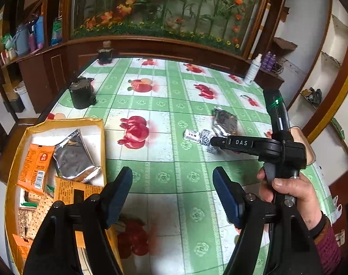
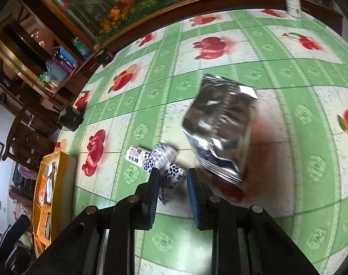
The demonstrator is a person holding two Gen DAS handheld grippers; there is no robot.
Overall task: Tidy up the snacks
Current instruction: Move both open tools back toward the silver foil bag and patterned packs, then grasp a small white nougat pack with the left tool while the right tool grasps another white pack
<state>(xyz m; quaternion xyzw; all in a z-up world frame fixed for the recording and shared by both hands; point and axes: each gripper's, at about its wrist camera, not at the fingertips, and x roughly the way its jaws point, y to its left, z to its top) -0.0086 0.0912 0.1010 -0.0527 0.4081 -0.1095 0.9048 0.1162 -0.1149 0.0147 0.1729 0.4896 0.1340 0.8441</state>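
A yellow box at the table's left edge holds orange snack packs and a silver packet. My left gripper is open and empty above the cloth beside the box. My right gripper is open around a white candy with black spots, its jaws on either side of it. A second such candy lies just beyond. A silver foil packet lies to the right of them. In the left wrist view the right gripper reaches the candies and the foil packet.
The table carries a green checked cloth with fruit prints. A dark metal pot and a dark bottle stand at the far left, a white spray bottle at the far right. Wooden cabinets surround the table.
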